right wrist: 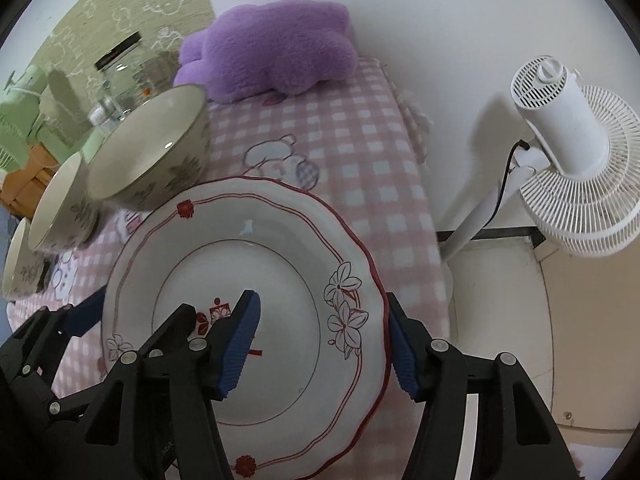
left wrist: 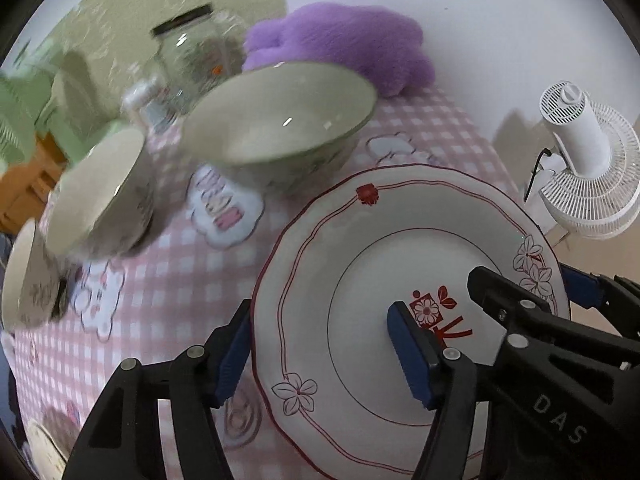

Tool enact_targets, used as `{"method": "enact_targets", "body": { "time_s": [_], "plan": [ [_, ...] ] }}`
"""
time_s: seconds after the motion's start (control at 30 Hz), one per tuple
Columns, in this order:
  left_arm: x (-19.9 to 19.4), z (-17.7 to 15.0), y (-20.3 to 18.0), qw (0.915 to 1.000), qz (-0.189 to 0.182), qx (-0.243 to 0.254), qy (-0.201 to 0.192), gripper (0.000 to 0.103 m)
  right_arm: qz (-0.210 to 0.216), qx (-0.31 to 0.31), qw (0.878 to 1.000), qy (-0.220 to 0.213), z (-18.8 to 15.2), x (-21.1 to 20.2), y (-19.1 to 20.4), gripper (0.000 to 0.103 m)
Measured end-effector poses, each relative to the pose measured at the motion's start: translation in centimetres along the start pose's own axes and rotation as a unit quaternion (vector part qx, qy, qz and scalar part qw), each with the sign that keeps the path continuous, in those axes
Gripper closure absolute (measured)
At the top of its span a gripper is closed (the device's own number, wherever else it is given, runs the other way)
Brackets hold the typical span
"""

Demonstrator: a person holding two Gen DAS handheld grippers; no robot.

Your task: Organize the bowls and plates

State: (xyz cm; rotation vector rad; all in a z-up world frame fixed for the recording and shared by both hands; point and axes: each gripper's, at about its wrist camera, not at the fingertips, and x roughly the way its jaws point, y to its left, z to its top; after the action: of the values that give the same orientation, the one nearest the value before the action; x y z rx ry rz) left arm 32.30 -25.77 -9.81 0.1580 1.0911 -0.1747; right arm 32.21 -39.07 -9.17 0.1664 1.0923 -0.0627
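Observation:
A white plate with red rim lines and flower prints [left wrist: 360,264] lies on the pink checked tablecloth [left wrist: 172,280]. My left gripper [left wrist: 320,356] straddles its left rim, one finger outside, one over the plate's middle. My right gripper [right wrist: 324,344] straddles the right rim of the same plate [right wrist: 256,240] in the same way. Whether either clamps the rim is not clear. Three grey-green bowls stand beyond it: a large one [left wrist: 280,120], a medium one [left wrist: 96,196] and a small one [left wrist: 28,280]. They also show in the right wrist view: large [right wrist: 152,148], medium [right wrist: 60,204], small [right wrist: 20,260].
A purple plush toy [right wrist: 264,48] lies at the table's far end. A glass jar with a black lid [right wrist: 124,72] stands behind the bowls. A white floor fan [right wrist: 568,152] stands right of the table edge [right wrist: 432,216]. A green fan [right wrist: 16,120] is at the far left.

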Motion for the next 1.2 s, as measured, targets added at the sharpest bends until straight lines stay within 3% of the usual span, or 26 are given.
{"method": "enact_targets", "body": {
  "time_s": [0.57, 0.73, 0.9, 1.17, 1.2],
  "plan": [
    [-4.1, -6.8, 6.8, 0.9983, 0.026, -0.042, 0.031, 0.036, 0.034, -0.03, 0.998, 0.034, -6.4, -2.8, 7.7, 0.039],
    [-3.7, -8.3, 8.0, 0.9964, 0.004, -0.068, 0.052, 0.039, 0.032, -0.034, 0.998, 0.049, -7.6, -2.8, 8.6, 0.039],
    [-4.2, -8.8, 7.9, 0.9988, -0.003, -0.042, 0.026, 0.039, 0.036, -0.029, 0.998, 0.053, -8.4, -2.9, 8.1, 0.039],
    [-3.8, -9.0, 9.1, 0.9975, -0.032, -0.054, 0.031, 0.047, 0.025, -0.061, 0.997, 0.037, -8.3, -3.6, 8.1, 0.04],
    [-3.8, -9.0, 9.2, 0.9975, -0.032, -0.056, 0.03, 0.047, 0.02, -0.066, 0.997, 0.037, -8.3, -3.6, 8.1, 0.045]
  ]
}}
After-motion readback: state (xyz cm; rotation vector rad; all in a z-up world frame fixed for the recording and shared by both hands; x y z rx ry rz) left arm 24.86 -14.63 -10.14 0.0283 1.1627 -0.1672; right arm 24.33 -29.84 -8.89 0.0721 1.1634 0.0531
